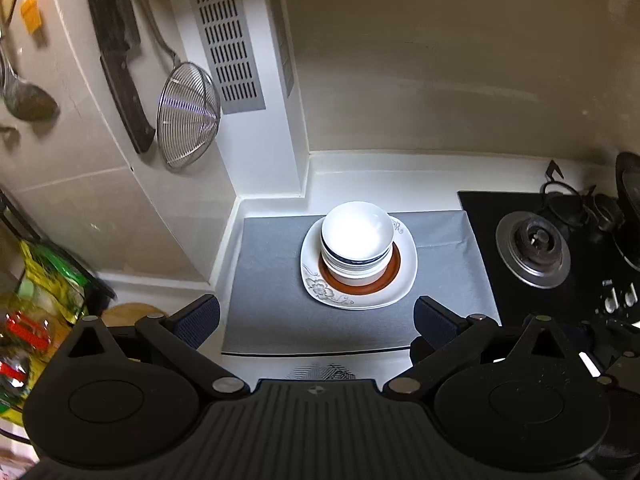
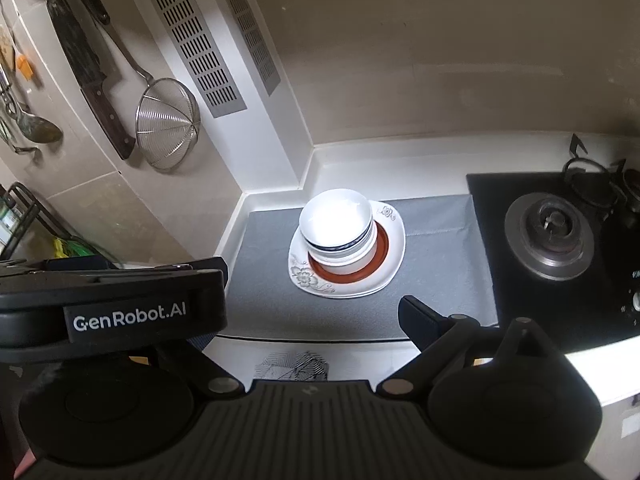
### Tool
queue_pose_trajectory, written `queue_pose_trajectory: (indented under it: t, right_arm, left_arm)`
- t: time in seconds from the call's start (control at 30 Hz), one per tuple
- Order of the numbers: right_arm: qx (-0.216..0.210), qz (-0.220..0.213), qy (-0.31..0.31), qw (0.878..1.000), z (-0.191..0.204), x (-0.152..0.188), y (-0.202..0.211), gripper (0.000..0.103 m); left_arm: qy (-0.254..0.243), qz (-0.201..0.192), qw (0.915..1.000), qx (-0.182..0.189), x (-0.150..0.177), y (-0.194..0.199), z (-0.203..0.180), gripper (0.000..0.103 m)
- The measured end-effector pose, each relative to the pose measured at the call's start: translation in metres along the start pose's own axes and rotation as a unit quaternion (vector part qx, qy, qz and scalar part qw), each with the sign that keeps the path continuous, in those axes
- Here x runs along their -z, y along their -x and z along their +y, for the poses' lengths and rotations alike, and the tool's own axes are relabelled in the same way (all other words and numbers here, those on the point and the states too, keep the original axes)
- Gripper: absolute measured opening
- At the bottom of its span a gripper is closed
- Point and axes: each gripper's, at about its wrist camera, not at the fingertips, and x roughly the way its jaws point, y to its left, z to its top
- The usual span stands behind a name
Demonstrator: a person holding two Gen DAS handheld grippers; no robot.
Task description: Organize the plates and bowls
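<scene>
A stack of white bowls with blue rims (image 1: 356,240) (image 2: 338,228) sits on a brown-rimmed plate (image 1: 394,270) (image 2: 383,252), which rests on white square plates with a grey flower print (image 1: 320,288) (image 2: 304,276). The pile stands on a grey mat (image 1: 272,280) (image 2: 264,280). My left gripper (image 1: 316,320) is open and empty, held back above the mat's near edge. My right gripper (image 2: 308,312) is open and empty, also short of the pile. The left gripper's body (image 2: 120,312) covers the right gripper's left finger in the right wrist view.
A black gas hob (image 1: 532,248) (image 2: 552,228) lies right of the mat. A wire skimmer (image 1: 188,116) (image 2: 168,124), a cleaver (image 1: 120,60) (image 2: 92,76) and a ladle hang on the left wall. Packets (image 1: 44,296) stand at the left.
</scene>
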Motion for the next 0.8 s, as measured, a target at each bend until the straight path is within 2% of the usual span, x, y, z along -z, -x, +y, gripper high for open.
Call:
queue_pose_trajectory:
  t: [0.27,0.8]
  right_arm:
    - [-0.005,-0.007,0.003,1.000,-0.005,0.007,0.014,0.096]
    - [-0.008,-0.004,-0.010,1.000,-0.013,0.018,0.025,0.096]
  left_arm:
    - [0.019,0.010,0.9998,0.005,0.006,0.011,-0.004,0.103]
    - [0.005,0.011,0.9999,0.005,0.015,0.022,-0.015,0.103]
